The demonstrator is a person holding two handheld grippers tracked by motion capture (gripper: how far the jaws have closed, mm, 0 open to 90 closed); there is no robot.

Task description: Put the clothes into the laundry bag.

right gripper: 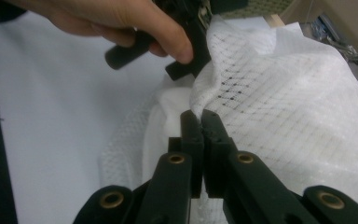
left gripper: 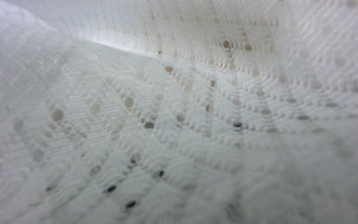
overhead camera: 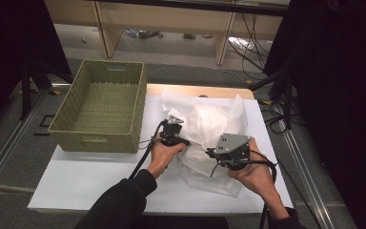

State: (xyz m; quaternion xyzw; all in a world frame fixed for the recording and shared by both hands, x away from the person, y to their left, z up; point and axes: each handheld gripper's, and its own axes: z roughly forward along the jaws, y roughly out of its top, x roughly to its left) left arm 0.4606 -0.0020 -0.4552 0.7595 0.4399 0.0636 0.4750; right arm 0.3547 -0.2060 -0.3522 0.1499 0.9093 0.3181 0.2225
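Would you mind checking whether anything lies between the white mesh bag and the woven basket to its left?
Nothing visible does. The white mesh bag lies on the white tabletop right of the woven basket. Between them sit the left hand-held gripper at the bag's edge and its cable. The right hand-held gripper is shut on the bag's fabric.

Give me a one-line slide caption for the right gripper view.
Right gripper pinches a fold of white mesh fabric while the left hand works its gripper into the cloth beyond.
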